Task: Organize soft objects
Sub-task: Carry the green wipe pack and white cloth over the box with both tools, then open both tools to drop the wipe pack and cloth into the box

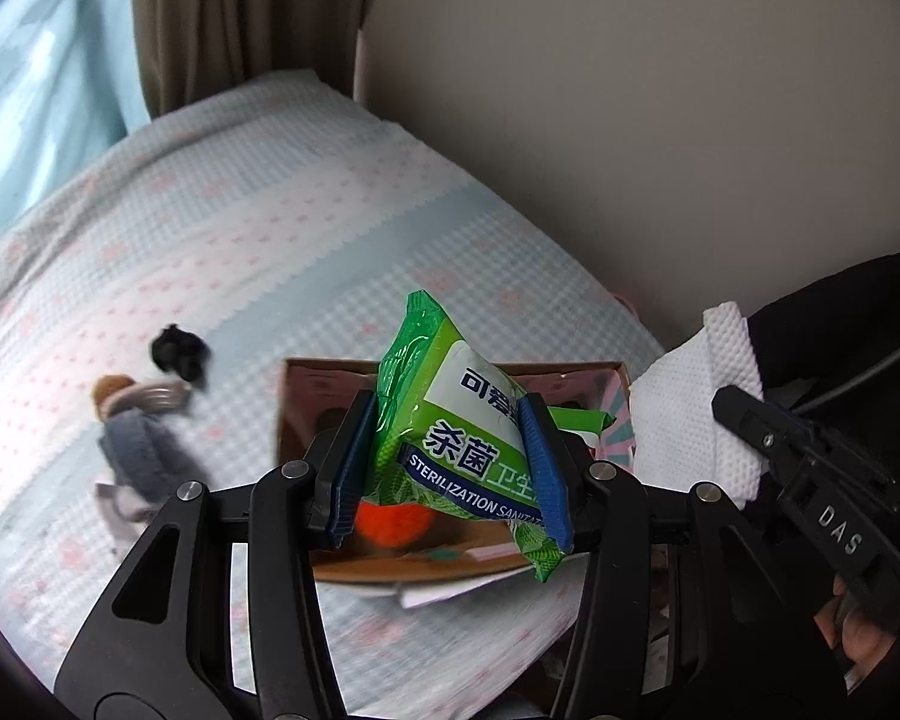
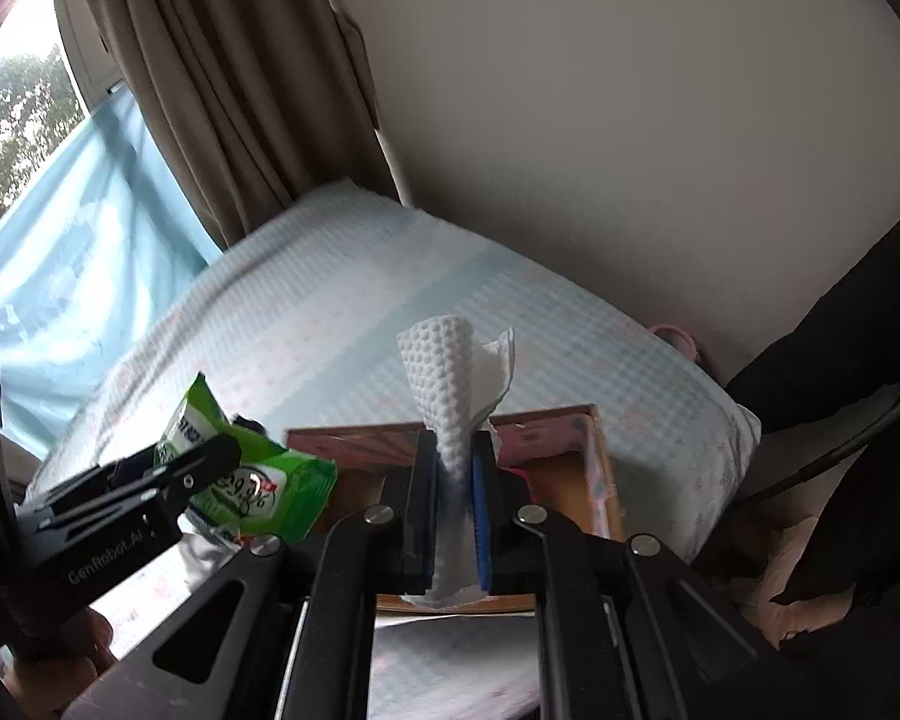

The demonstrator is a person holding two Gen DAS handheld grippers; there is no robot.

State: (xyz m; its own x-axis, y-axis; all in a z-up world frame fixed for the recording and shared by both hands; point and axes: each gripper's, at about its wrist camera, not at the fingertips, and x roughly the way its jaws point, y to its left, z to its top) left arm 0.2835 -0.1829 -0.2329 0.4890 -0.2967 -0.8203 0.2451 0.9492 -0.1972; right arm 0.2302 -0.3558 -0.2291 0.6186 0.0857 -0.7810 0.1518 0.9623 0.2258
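Over the bed (image 1: 270,210), left tool (image 1: 444,462) grips wipes pack (image 1: 450,420); right tool (image 2: 456,480) pinches tissue (image 2: 450,372)

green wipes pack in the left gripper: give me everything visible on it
The green wipes pack is a soft, glossy plastic pouch with crimped ends, a white label panel with Chinese characters, and a blue band reading "STERILIZATION SANIT...". It is tilted, one crimped end up. The left gripper is shut on it, blue pads pinching its sides and denting it. It hangs above the open cardboard box on the bed, touching nothing else visible.
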